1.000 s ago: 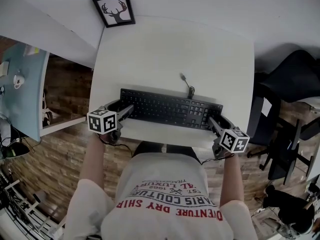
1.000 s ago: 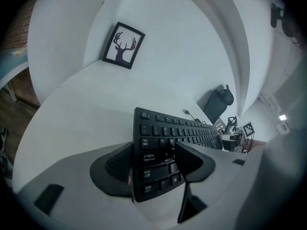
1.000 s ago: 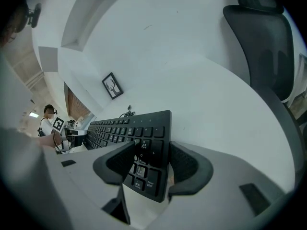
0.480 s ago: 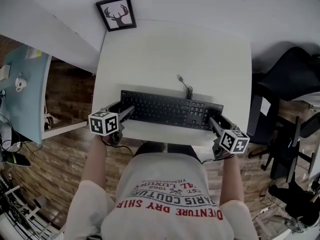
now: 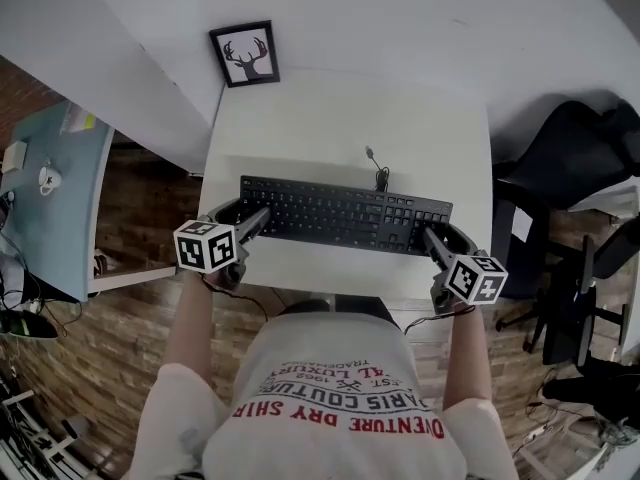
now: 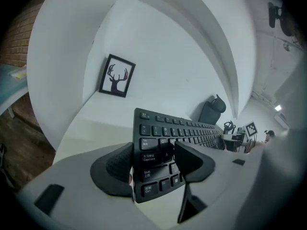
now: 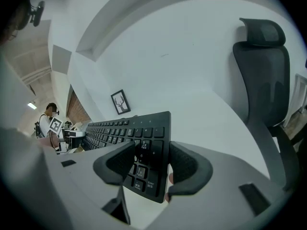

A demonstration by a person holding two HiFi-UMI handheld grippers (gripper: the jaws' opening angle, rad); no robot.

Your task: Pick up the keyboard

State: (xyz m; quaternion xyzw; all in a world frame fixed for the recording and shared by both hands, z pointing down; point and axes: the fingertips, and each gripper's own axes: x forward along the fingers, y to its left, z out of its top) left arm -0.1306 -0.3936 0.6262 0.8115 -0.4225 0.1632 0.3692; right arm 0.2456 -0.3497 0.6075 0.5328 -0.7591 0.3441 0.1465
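The black keyboard (image 5: 340,213) lies across the white table (image 5: 340,108), held at both ends and apparently a little above the top. My left gripper (image 5: 250,218) is shut on its left end; in the left gripper view the jaws (image 6: 153,159) pinch the keyboard (image 6: 177,128) at the Caps Lock corner. My right gripper (image 5: 432,236) is shut on the right end, and in the right gripper view its jaws (image 7: 151,164) clamp the number-pad edge of the keyboard (image 7: 124,126). The keyboard's cable (image 5: 378,168) trails toward the back of the table.
A framed deer picture (image 5: 245,55) leans against the wall at the table's back left corner. A black office chair (image 5: 570,158) stands to the right of the table. A pale blue desk (image 5: 40,198) is at the far left, over a wooden floor.
The table looks smaller and farther than before, while the keyboard and both grippers keep their size and place in view. The keyboard seems to have risen with both grippers shut on it.
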